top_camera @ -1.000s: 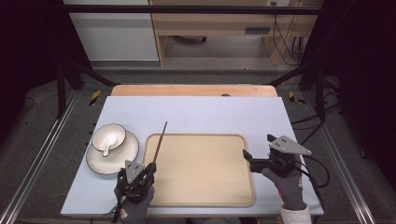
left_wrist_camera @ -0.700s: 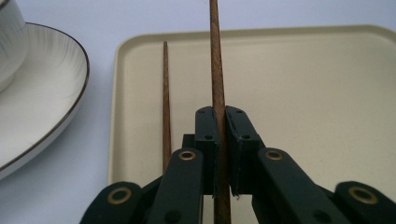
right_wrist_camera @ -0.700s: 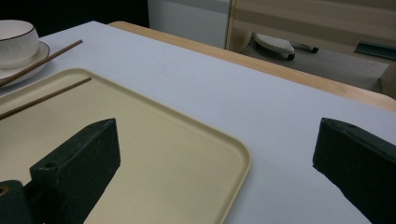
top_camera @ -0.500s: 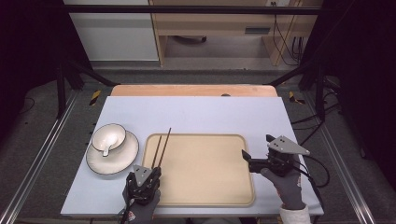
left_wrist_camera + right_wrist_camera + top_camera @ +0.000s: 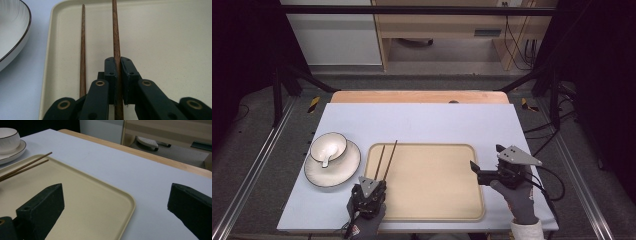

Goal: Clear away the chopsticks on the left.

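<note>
My left gripper (image 5: pixel 118 61) is shut on a brown wooden chopstick (image 5: pixel 115 30) low over the left part of the beige tray (image 5: pixel 170 45). The stick points away from me, and its tip reaches the tray's far rim (image 5: pixel 396 143). A second chopstick (image 5: pixel 83 45) lies loose on the tray just left of the held one, outside the jaws. In the high view the left gripper (image 5: pixel 379 181) sits at the tray's near left corner. My right gripper (image 5: pixel 486 157) hovers open at the tray's right edge (image 5: pixel 482 200), with nothing between its fingers (image 5: pixel 45 205).
A white bowl (image 5: pixel 328 146) holding a spoon stands on a white plate (image 5: pixel 344 167) just left of the tray. The tray lies on a pale blue mat (image 5: pixel 422 122) over a wooden table. Metal rails run along both sides.
The left gripper has sunk and shifted slightly right, bringing the chopsticks down onto the tray. They showed as one raised line; now two sticks lie side by side. The right gripper has stayed still.
</note>
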`<state>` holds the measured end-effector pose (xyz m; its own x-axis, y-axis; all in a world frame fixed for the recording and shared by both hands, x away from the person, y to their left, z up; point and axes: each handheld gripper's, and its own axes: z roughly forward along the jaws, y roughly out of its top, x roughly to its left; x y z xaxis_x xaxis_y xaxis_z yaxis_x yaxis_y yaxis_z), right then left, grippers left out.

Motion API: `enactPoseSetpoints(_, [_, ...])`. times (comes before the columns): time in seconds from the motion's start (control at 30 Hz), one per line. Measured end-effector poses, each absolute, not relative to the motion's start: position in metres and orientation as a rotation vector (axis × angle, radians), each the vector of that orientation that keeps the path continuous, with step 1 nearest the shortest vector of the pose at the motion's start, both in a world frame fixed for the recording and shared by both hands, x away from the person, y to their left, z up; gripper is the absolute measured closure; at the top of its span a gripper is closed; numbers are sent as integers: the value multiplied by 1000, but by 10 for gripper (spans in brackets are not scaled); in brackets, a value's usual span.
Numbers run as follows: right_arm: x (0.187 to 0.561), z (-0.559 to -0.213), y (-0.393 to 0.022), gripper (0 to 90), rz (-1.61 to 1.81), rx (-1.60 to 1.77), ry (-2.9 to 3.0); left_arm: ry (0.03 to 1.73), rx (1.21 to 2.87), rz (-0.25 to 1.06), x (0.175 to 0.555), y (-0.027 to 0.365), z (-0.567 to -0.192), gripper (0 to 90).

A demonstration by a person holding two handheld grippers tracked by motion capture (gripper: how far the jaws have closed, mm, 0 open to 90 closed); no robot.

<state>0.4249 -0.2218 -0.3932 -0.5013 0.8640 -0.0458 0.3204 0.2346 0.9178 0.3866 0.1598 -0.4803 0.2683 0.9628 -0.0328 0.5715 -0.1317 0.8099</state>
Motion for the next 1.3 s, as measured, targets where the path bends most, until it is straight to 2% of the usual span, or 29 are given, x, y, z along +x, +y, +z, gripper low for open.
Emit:
enactPoseSetpoints(0.97, [425,-393,-221,11,1245,1080,1945,1406,1880,656,389,156,-482,825])
enactPoseSetpoints(1.2, [425,-393,-223,10,1243,1078,1941,1378,1869,654,388,159,-477,783])
enactPoseSetpoints(1.3, [424,-392,-223,10,1247,1081,1937,1317,1847,628,389,162,-467,731])
